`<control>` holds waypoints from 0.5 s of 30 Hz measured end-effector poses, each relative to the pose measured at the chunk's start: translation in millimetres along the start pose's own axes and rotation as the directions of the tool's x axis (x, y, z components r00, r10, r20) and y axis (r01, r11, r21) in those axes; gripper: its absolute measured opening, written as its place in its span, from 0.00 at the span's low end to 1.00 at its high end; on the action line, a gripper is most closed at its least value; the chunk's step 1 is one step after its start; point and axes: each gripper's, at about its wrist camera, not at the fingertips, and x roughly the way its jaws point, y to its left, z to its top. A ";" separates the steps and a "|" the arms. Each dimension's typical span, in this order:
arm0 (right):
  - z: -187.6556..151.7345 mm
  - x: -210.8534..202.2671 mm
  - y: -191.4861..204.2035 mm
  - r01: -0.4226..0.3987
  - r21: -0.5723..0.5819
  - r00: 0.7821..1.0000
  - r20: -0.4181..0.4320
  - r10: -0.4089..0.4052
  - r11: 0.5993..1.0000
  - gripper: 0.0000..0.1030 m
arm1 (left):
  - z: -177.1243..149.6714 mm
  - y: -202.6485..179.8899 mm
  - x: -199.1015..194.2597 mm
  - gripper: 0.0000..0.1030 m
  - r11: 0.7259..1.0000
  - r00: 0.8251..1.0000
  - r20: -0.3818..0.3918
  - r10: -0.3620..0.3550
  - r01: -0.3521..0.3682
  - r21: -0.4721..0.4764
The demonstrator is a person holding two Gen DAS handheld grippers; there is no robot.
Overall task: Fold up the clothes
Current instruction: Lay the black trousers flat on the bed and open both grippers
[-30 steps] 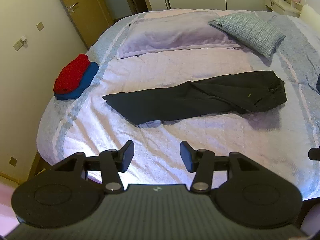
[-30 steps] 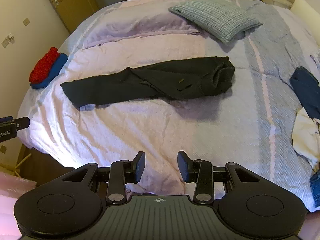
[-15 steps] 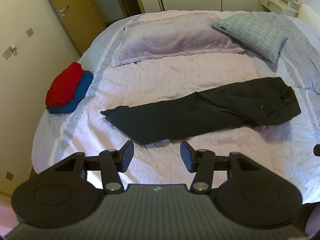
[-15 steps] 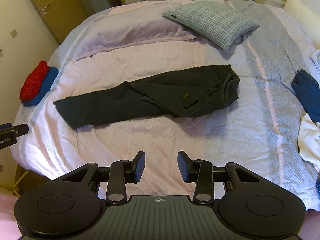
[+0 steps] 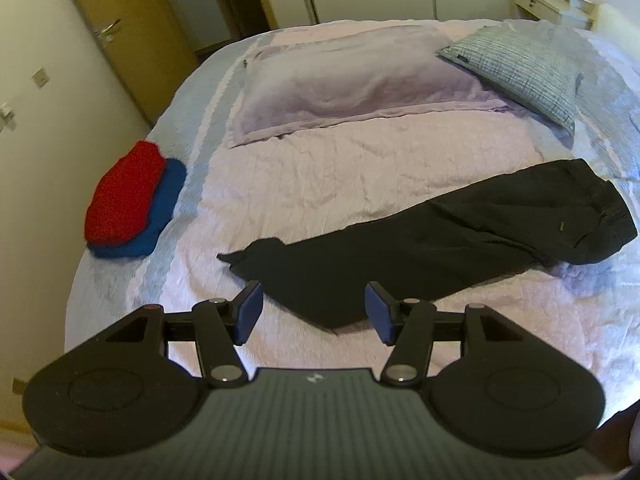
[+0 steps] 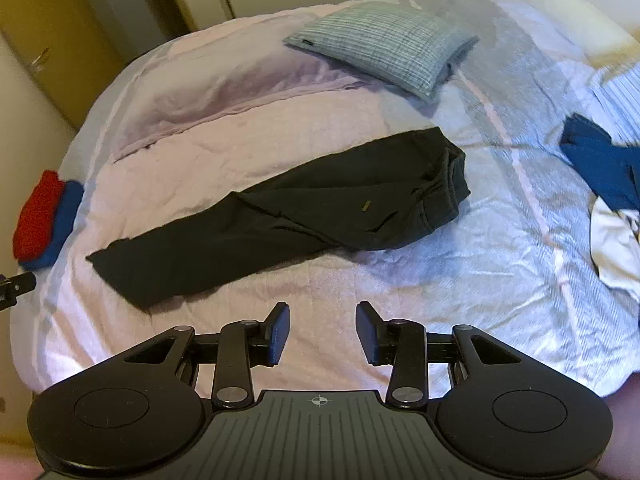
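Dark trousers (image 5: 432, 236) (image 6: 304, 208) lie folded lengthwise across the pink bedspread (image 5: 352, 168), leg ends to the left, waistband to the right. My left gripper (image 5: 314, 310) hovers just before the leg-end corner; its jaws are opening, and the dark hem shows in the gap without touching the pads. My right gripper (image 6: 322, 330) stands open over bare bedspread (image 6: 360, 288), short of the trousers' near edge, nothing between its fingers. The left gripper's tip (image 6: 18, 286) peeks in at the right wrist view's left edge.
A folded red garment (image 5: 124, 194) on a blue one (image 5: 160, 208) sits at the bed's left edge. A lilac pillow (image 5: 344, 84) and a checked pillow (image 5: 524, 68) lie at the back. Loose blue (image 6: 600, 164) and white clothes (image 6: 616, 248) pile at the right.
Both grippers have moved forward over the bed toward the trousers, which now sit closer in both views. The left gripper's fingers stand wider apart than before.
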 end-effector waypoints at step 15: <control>-23.6 56.0 43.4 0.084 0.112 0.993 -0.095 -0.074 0.990 0.44 | -12.5 38.3 71.4 0.56 0.992 0.992 -0.078 -0.099 0.105 0.077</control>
